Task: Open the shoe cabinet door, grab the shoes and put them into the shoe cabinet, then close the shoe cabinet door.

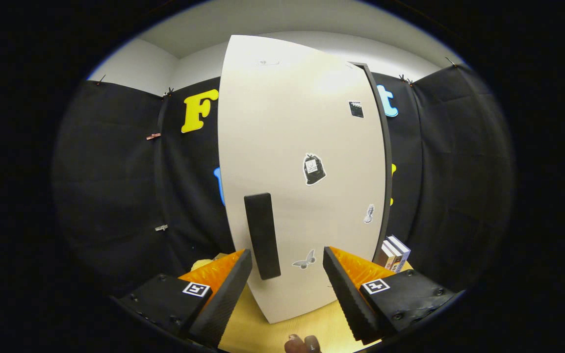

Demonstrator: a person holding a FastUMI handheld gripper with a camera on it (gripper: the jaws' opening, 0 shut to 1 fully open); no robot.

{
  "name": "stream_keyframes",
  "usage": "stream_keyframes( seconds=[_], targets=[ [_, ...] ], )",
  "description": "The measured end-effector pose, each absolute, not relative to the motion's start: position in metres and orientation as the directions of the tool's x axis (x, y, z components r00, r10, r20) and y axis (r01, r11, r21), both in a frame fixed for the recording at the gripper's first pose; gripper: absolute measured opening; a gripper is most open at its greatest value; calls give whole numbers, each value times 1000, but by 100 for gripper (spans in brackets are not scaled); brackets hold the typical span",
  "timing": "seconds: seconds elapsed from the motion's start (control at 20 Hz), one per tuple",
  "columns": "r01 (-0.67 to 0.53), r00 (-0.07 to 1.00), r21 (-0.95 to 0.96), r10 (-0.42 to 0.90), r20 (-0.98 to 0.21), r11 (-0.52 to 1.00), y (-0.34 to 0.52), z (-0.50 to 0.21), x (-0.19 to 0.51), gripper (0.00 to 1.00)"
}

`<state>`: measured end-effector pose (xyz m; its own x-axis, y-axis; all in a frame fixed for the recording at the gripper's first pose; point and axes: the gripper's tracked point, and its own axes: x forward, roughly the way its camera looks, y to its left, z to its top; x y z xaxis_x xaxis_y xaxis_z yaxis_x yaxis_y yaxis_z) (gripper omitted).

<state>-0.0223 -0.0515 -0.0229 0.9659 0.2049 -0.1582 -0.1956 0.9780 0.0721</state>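
Stickers dot the pale shoe cabinet door (307, 147), which stands tall just ahead of the gripper (287, 262) and blocks most of what lies beyond it: a dark bag-shaped one near the middle, a small clapperboard one high up toward the hinge side, a butterfly (304, 260) low down between the fingers, and a small pale figure near the right edge. A dark vertical handle (262, 235) sits on the lower left part of the door, close to the left finger but apart from it. A dark edge strip (383, 162) runs down the door's right side, and beside its foot stands a small stack of books or boxes (394, 252). The claw is spread wide, holding nothing, with the handle and butterfly sticker showing in the gap. A person's fingertips (302, 344) show at the very bottom between the fingers. The cabinet rests on a yellowish wooden surface (307, 323). Black cloth walls the booth, with white wall and ceiling above.
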Motion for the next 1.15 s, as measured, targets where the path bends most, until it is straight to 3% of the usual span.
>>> stream_keyframes(
  seconds=[1.15],
  targets=[
    [-187, 973, 33, 190, -129, 982, -22, -27, -31, 97]
  ],
)
